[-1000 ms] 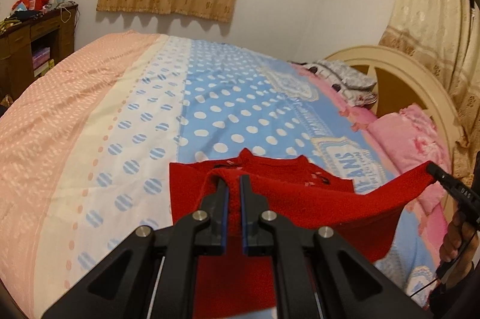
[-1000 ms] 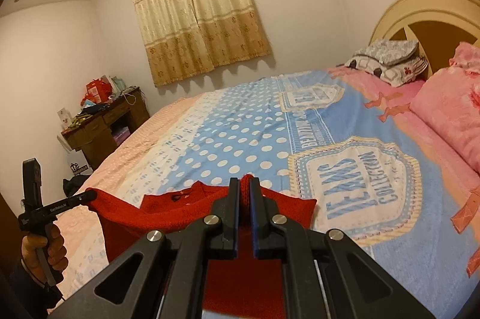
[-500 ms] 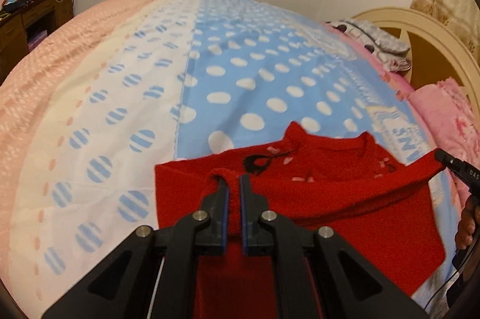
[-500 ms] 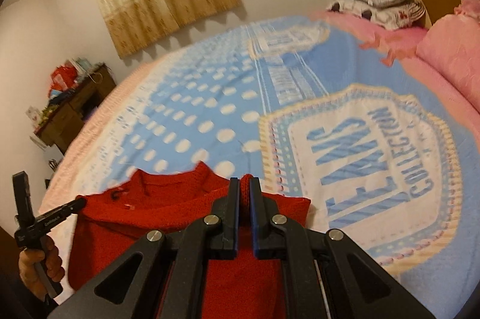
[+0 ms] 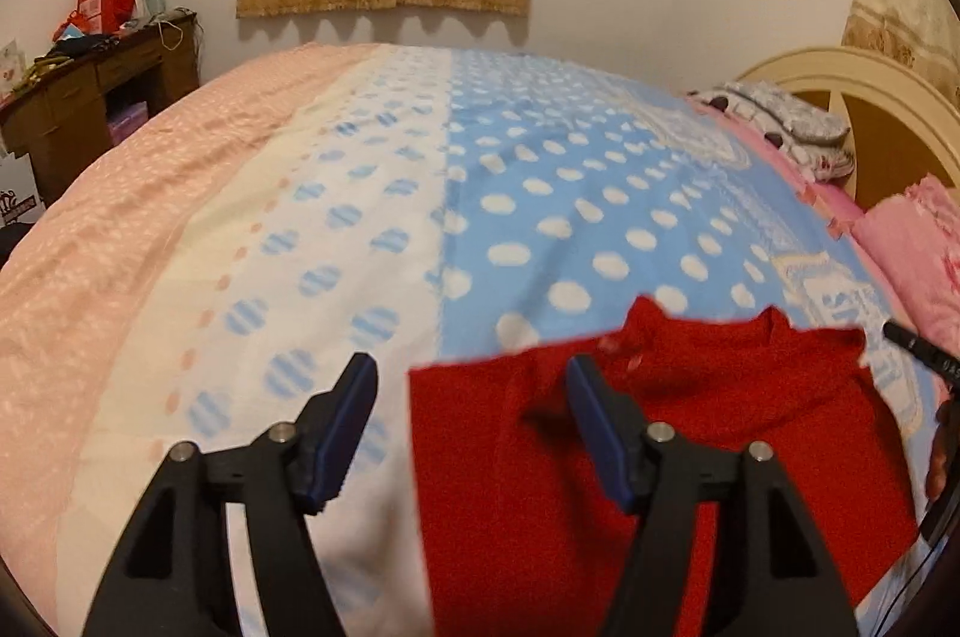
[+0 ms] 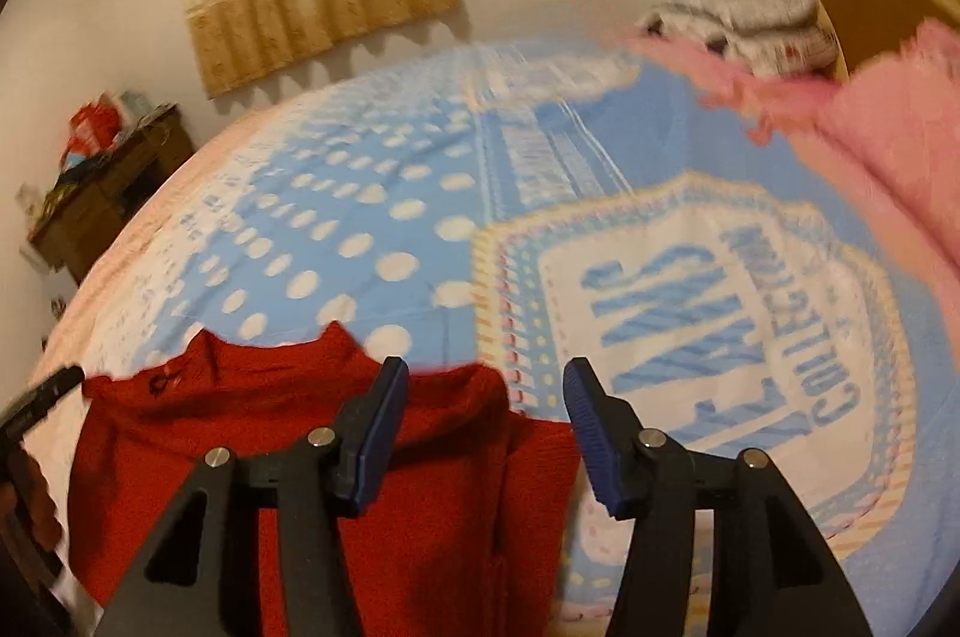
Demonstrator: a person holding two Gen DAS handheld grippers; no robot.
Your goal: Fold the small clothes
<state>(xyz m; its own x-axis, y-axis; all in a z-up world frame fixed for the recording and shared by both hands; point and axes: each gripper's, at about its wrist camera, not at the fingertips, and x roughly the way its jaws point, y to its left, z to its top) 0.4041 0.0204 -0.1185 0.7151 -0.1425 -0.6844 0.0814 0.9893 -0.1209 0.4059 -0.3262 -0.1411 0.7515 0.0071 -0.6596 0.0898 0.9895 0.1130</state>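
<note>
A small red knitted sweater (image 5: 690,433) lies flat on the bed, collar pointing away from me; it also shows in the right wrist view (image 6: 312,445). My left gripper (image 5: 474,427) is open and empty, its jaws wide apart over the sweater's left edge. My right gripper (image 6: 483,427) is open and empty over the sweater's right edge. The right gripper's tip shows at the far right of the left wrist view (image 5: 918,346). The left gripper's tip shows at the left of the right wrist view (image 6: 42,397).
The bed cover (image 5: 540,217) is blue with white dots, white and pink, with a "JEANS COLLECTION" print (image 6: 720,325). Pink pillows (image 6: 888,145) and folded grey clothes (image 6: 744,19) lie by the cream headboard (image 5: 870,97). A cluttered wooden desk (image 5: 90,97) stands at the left wall.
Both grippers were shut on the sweater's folded edge; both have opened and let it go. The sweater now lies flat on the bed.
</note>
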